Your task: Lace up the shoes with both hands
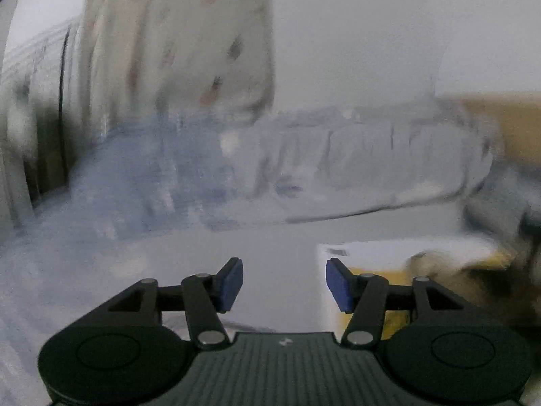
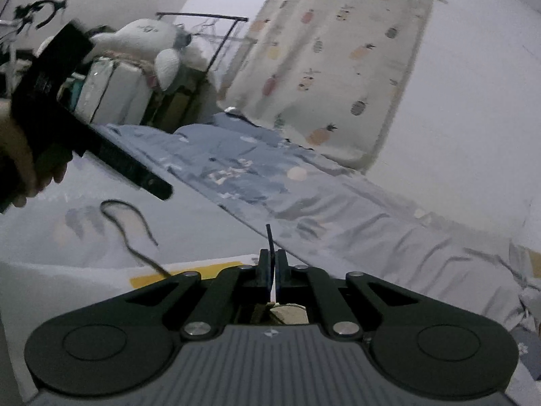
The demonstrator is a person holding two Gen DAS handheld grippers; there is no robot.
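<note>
- Right gripper [image 2: 271,264] sits closest to its lens, jaws clamped tight on a dark shoelace [image 2: 269,237] whose stiff tip pokes up just past the pads.
- Left gripper [image 1: 284,284] shows blue pads [image 1: 233,282] standing apart with nothing between them; no lace in its mouth at all.
- Out beyond the right jaws, a slack run of the same dark lace curls in a loop across the pale sheet, trailing back toward a white-and-yellow box [image 2: 189,270] under the tool.
- Seen from the right wrist, a hand [image 2: 20,165] carries the left tool high on the left, well apart from the pinched end.
- Shoe itself? Not clearly in view; a tan shape peeks beneath the right jaws, too hidden to call.
- Judgement: the right side looks to be drawing the lace end clear while the left is free to take over. Best to keep the pinch near the tip, pull steadily along the lace line, and bring the open left pads square onto the lace before the right lets go.
- Lace reads thin, dark, limp along its run, rigid only at the tip.
- Left view is heavily blurred; blue bedding [image 1: 152,169] and a patterned curtain [image 1: 203,34] are all it gives.
</note>
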